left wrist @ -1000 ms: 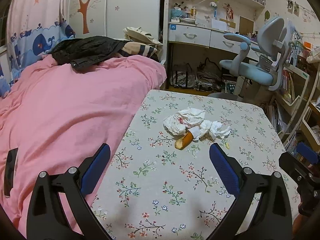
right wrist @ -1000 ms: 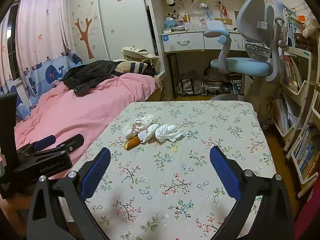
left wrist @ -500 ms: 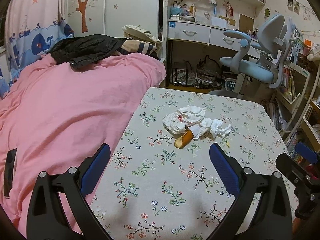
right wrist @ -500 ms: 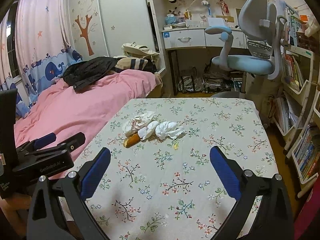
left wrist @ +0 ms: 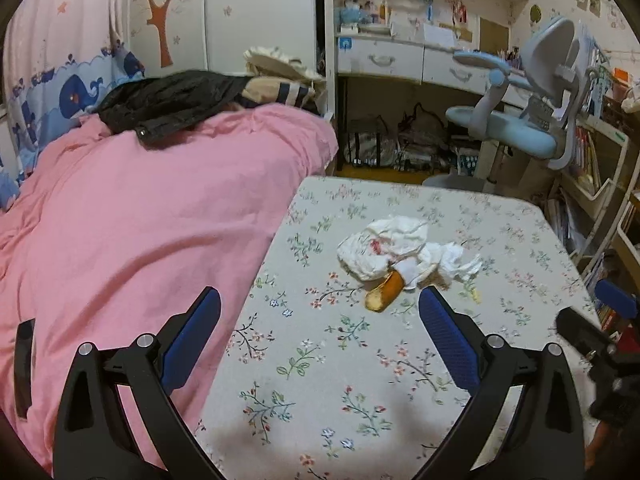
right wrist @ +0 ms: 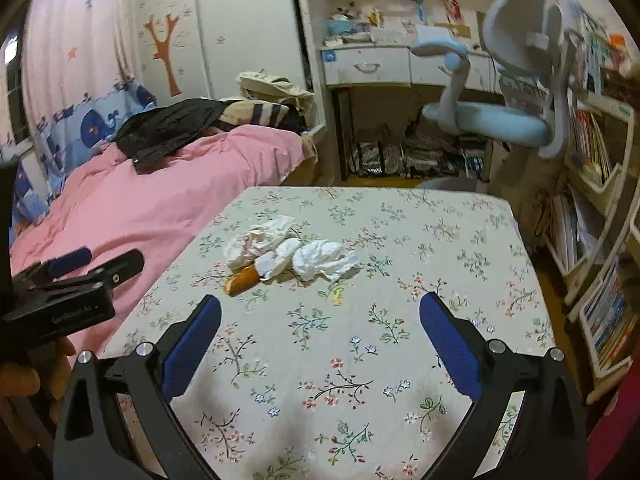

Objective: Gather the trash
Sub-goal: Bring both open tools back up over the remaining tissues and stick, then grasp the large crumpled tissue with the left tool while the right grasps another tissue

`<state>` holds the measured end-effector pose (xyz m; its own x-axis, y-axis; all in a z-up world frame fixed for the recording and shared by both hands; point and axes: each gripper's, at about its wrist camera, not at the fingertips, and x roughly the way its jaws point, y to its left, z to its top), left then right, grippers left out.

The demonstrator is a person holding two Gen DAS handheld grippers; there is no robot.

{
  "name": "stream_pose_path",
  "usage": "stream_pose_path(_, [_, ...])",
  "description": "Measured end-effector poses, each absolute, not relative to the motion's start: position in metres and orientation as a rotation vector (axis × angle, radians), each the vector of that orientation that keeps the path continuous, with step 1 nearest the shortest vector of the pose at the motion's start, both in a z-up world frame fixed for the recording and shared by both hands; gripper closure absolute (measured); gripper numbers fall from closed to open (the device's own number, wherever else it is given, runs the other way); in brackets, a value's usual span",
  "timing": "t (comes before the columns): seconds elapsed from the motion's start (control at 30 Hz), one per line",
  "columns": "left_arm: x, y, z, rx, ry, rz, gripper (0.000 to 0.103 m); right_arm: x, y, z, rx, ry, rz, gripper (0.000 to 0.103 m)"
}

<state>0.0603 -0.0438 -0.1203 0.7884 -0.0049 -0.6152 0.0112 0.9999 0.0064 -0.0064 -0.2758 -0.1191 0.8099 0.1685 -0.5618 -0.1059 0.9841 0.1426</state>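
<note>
Now, left to right across the floral table:

Left gripper [left wrist: 319, 322]: released, jaws spread wide and holding nothing; it hangs over the table's left near edge, beside the pink bedding [left wrist: 140, 216].

Table [right wrist: 400, 320]: covered in a flowered cloth; the trash sits in one loose cluster left of its middle.

Larger tissue wad [left wrist: 380, 246]: crumpled white paper with a reddish stain, at about 1 o'clock from the left gripper, lying at the left of the cluster.

Orange piece [left wrist: 384, 298]: a short stub, perhaps bread or peel, touching the tissue's near edge; its long axis runs from 7 o'clock to 1 o'clock in the left wrist view.

Smaller tissue wad [right wrist: 324, 260]: just right of the stub, at about 12 o'clock from the right gripper.

Yellow scrap [right wrist: 337, 297]: tiny, lying apart on the near side of the cluster.

Right gripper [right wrist: 320, 324]: also released and empty, centred on the table.

Nearer hand: by my judgement both are close; the stub lies nearer the left gripper's right fingertip [left wrist: 430, 300], the smaller wad straighter ahead of the right.
</note>
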Motion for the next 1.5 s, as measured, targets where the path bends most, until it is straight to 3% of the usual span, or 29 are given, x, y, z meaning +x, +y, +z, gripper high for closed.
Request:
stream_pose_path(0.8, [0.211,-0.080,-0.182,0.046,0.831,-0.104,0.009,0.081,-0.262,-0.156,0.016,0.742,0.192,0.008])
stream_pose_path(0.9, [0.224,-0.084,-0.190,0.041,0.857,-0.111,0.017,0.093,-0.259,-0.161,0.001,0.761,0.194,0.008])
stream_pose_path(1.0, [0.232,-0.084,-0.198,0.020,0.889,-0.141,0.031,0.106,-0.254,-0.167,-0.010,0.783,0.199,0.011])
stream_pose_path(1.07, [0.236,-0.084,-0.203,0.008,0.909,-0.169,0.043,0.115,-0.251,-0.172,-0.015,0.803,0.205,0.016])
stream_pose_path(1.13, [0.241,-0.083,-0.206,-0.022,0.931,-0.199,0.062,0.123,-0.249,-0.177,-0.015,0.830,0.212,0.028])
stream_pose_path(1.2, [0.243,-0.080,-0.207,-0.044,0.932,-0.208,0.071,0.129,-0.249,-0.181,-0.013,0.857,0.210,0.041])
stream_pose_path(1.33, [0.246,-0.068,-0.200,-0.084,0.921,-0.189,0.079,0.133,-0.255,-0.185,0.028,0.895,0.230,0.078])
stream_pose_path(1.4, [0.245,-0.058,-0.194,-0.114,0.911,-0.176,0.079,0.131,-0.259,-0.181,0.047,0.891,0.237,0.088])
stream_pose_path(1.5, [0.237,-0.048,-0.186,-0.132,0.897,-0.172,0.079,0.124,-0.265,-0.172,0.078,0.877,0.244,0.091])
